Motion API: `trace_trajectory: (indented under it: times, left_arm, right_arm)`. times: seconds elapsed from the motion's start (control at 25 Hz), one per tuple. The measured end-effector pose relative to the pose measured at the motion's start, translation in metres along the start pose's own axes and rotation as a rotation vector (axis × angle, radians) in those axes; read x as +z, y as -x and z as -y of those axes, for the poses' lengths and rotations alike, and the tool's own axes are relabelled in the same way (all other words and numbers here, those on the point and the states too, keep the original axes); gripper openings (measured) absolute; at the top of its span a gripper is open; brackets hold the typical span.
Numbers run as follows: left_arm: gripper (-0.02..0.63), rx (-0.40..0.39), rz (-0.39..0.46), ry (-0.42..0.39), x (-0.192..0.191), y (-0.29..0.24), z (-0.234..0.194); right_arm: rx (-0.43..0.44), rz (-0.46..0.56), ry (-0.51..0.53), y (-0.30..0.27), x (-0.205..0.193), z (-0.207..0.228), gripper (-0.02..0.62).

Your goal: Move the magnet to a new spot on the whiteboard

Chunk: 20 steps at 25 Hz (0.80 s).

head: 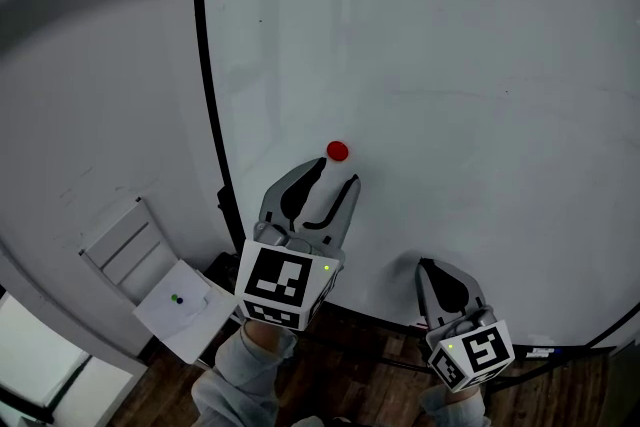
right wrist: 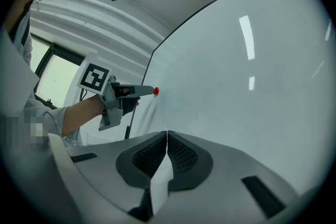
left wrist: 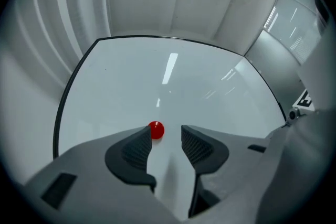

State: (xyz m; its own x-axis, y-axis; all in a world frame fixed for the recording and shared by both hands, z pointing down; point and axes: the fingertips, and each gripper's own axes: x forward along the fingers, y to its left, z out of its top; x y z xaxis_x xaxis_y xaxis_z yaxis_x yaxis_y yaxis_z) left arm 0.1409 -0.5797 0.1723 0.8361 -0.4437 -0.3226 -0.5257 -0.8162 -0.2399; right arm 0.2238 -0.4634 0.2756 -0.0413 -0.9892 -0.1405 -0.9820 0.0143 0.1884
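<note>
White and glossy, one whiteboard (head: 450, 65) fills the background, with a single red magnet (head: 337, 151) stuck just beyond the tips of the left gripper (head: 335, 174), nearer its left jaw and outside the pads. Two grippers show, each bearing a cube (head: 285, 283) of black-and-white square markers; the left one points up at the board, jaws wide apart and empty. Lower and to its right, the right gripper (head: 430, 267) aims at the board's bottom edge, jaws pressed together on nothing.

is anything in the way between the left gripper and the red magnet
Nothing visible. The left gripper has its jaws apart just short of the red magnet, with only bare whiteboard between them.
</note>
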Motion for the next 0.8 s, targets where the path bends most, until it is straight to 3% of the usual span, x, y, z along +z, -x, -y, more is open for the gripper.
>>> trace_trajectory:
  times: [0.28, 0.52, 0.8]
  left_arm:
    - [0.175, 0.061, 0.006, -0.023, 0.005, -0.015, -0.01]
    - [0.175, 0.079, -0.024, -0.052, 0.0, -0.027, -0.012]
    - [0.178, 0.084, -0.023, -0.033, -0.001, -0.028, -0.013]
  right_arm:
    - [0.005, 0.015, -0.007, 0.0, 0.003, 0.007, 0.028]
    - [0.002, 0.007, -0.02, 0.002, -0.002, 0.013, 0.028]
    - [0.001, -0.003, -0.034, 0.007, -0.008, 0.018, 0.028]
